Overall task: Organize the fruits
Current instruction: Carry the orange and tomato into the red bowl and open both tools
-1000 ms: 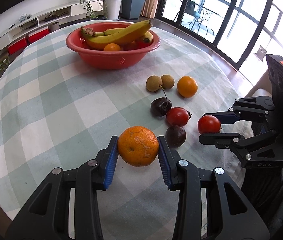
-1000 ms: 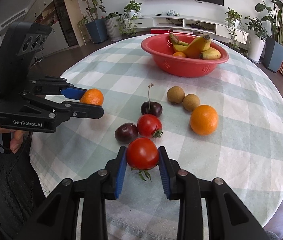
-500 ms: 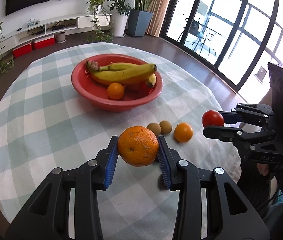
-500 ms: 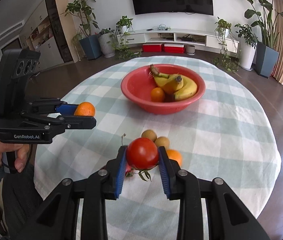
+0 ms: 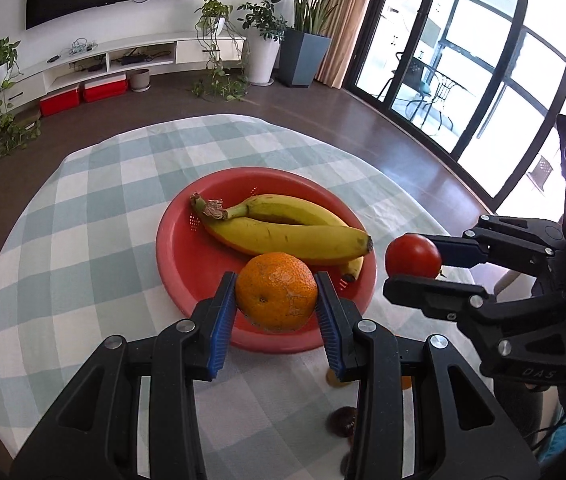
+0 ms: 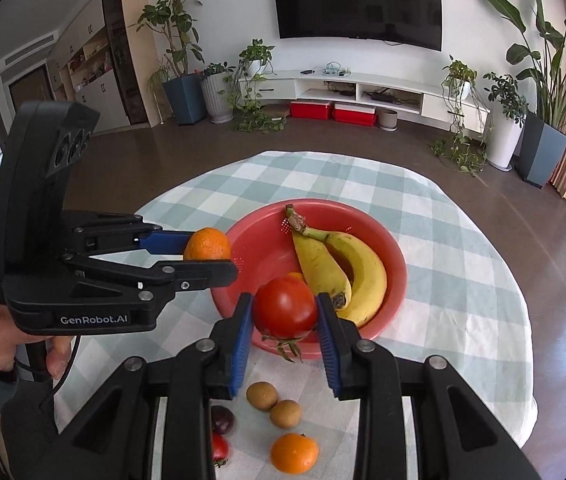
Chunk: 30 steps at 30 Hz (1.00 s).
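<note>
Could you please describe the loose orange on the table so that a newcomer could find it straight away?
Start at the red plastic bowl of bananas on the round table with the green-and-white checked cloth. Nearer the camera lie two small brown kiwis, and just beyond them a smooth round orange. It is the only orange fruit resting on the cloth.

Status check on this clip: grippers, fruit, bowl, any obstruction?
Left gripper shut on orange, right gripper shut on tomato. Both above red bowl; bananas inside. Drop path looks clear.
</note>
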Tool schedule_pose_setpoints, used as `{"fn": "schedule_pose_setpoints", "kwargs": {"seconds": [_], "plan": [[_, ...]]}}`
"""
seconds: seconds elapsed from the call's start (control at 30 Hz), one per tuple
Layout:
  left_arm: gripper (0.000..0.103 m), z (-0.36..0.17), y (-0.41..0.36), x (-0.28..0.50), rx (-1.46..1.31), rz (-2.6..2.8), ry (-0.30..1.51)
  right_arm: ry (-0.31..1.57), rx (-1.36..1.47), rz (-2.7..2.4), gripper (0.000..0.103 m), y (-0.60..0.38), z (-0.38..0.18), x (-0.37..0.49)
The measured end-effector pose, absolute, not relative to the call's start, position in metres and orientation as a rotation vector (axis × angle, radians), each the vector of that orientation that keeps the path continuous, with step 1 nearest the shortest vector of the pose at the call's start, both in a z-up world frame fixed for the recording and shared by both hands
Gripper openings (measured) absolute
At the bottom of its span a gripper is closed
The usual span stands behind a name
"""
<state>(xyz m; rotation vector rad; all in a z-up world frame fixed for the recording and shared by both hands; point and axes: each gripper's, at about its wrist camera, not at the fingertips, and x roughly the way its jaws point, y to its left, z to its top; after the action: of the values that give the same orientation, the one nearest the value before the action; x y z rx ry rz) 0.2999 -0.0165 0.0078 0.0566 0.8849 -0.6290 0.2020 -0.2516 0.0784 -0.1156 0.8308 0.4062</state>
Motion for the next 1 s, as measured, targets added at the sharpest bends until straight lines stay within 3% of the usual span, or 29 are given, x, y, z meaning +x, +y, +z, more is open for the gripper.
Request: {"fn": "schedule_pose_setpoints", "kwargs": {"seconds": [0.5,1.0], "plan": [[0.036,-0.045,-0.031,0.351,0.100,-0.605,0.956,0.891,-0.229,0.414,0.034,-0.230,0.041,0.232],[0.037,-0.053,-0.029,0.353,0.081,-0.596,0.966,0.924,-0.345,0.372,0.034,-0.218,0.021,0.233]]}}
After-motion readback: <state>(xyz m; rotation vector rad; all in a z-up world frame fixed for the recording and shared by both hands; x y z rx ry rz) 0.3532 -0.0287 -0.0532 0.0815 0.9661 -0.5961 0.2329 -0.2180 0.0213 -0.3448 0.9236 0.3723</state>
